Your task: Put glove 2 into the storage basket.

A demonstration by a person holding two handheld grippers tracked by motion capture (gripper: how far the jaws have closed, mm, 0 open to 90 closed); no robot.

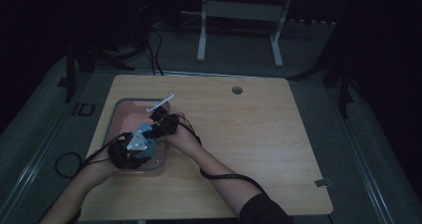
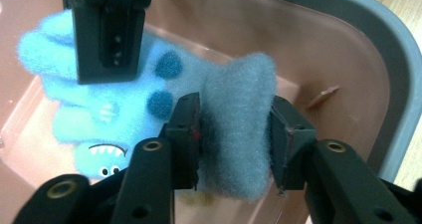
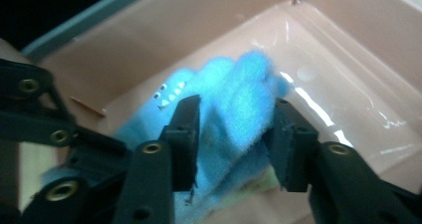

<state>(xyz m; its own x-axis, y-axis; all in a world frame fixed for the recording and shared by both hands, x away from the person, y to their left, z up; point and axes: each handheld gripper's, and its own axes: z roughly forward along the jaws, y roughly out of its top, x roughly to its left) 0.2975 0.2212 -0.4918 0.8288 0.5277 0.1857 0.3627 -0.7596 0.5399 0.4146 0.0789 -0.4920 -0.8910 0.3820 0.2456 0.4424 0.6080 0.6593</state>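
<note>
Fuzzy glove: light blue, dark blue dots, small monster face with white teeth and eyes; cuff grey-blue. Tub: pink inside, grey rim. Table: light wood grain. Jaws black.

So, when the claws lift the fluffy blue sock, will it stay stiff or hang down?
The fluffy blue sock probably hangs limp: it already lies folded in the pink tub. Likely light, and its fuzzy pile should resist slipping between the left claw pads.
</note>
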